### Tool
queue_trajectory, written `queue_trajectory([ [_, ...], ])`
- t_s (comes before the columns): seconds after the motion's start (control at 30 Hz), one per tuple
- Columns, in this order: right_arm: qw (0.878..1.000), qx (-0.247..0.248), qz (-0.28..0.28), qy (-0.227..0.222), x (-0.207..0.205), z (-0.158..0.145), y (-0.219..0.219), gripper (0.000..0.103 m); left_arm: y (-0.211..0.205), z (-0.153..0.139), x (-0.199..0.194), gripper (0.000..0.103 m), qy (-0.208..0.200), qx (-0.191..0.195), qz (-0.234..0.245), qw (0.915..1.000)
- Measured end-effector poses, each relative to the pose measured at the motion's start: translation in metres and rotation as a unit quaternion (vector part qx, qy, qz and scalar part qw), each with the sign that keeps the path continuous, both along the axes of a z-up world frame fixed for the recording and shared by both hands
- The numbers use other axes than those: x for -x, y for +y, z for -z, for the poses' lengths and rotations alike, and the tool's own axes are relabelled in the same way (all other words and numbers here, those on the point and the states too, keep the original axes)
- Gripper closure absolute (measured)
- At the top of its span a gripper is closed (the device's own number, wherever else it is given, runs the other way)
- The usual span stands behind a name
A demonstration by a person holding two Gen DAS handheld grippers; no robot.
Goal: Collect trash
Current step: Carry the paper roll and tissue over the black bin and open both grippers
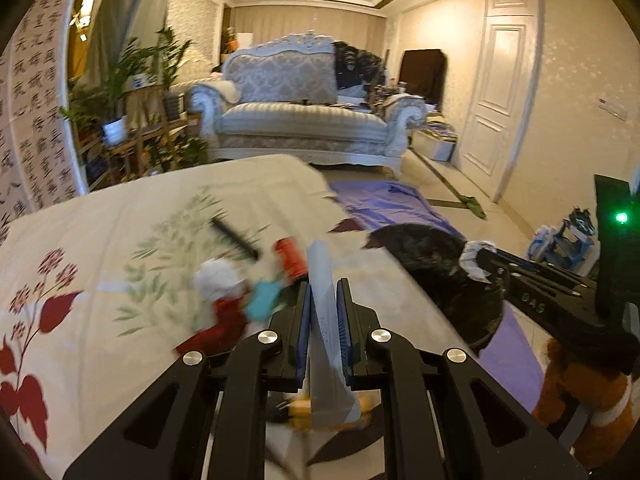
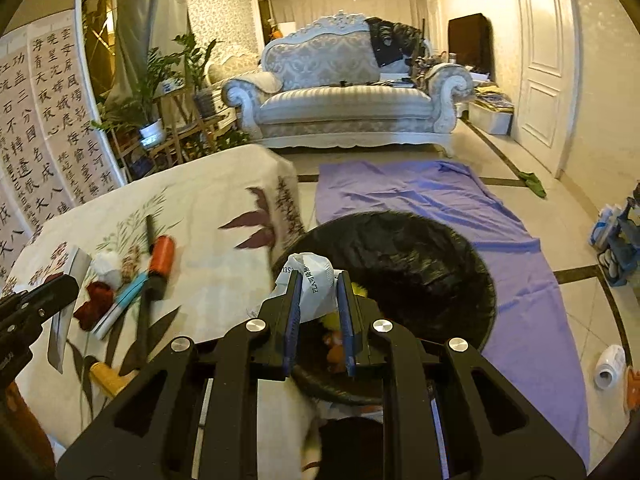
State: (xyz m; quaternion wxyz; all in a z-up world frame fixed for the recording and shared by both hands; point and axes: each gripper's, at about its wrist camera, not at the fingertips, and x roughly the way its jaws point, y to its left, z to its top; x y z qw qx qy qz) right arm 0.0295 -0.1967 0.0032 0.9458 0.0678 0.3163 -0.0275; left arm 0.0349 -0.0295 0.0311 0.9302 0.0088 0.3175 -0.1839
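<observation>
Both claws are loaded, landmark is the black-lined trash bin (image 2: 420, 276) beside the floral-cloth table (image 2: 208, 216).

Right gripper (image 2: 319, 280) is clenched on a crumpled white wrapper (image 2: 314, 280) with printed text, held right over the near rim of the bin. It looks light, soft and crushable — thin film, likely to cling to the pads or drift on release, so it's best let go well inside the rim. Current hold is across the bulk of the wad, which is the right place.

Left gripper (image 1: 324, 300) is clamped on a flat grey-white sheet or packet (image 1: 322, 276), held edge-on between the pads, on the table side of the bin and not yet over it. It looks thin, fairly stiff and smooth, so it could slip. The pinch sits mid-length, which should keep it from pivoting.

Left on the table, further from the bin:
- white crumpled wad (image 2: 107, 266) and red scrap (image 2: 94, 300) — soft, pinch the bulk
- orange roll (image 2: 162, 258) — rigid, may roll, so grip across its sides
- teal-white stick (image 2: 120, 306) and yellow-handled tool (image 2: 108, 378) — stiff, take mid-shaft; whether these count as trash is unclear
</observation>
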Motion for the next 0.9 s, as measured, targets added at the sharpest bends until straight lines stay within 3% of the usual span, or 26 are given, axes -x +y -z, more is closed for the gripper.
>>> queue_trajectory([
  [0.37, 0.999, 0.010, 0.030, -0.008, -0.016, -0.002, -0.043, 0.085, -0.076, -0.002, -0.029, 0.089, -0.035, -0.013, 0.050, 0.9981],
  [0.8, 0.999, -0.001, 0.042, 0.006, -0.045, 0.017, -0.073, 0.083, -0.123, 0.020, -0.069, 0.089, -0.015, -0.033, 0.071, 0.9968],
  [0.9, 0.999, -0.001, 0.047, 0.009, -0.050, 0.022, -0.077, 0.075, -0.128, 0.026, -0.075, 0.086, -0.003, -0.040, 0.079, 0.9961],
])
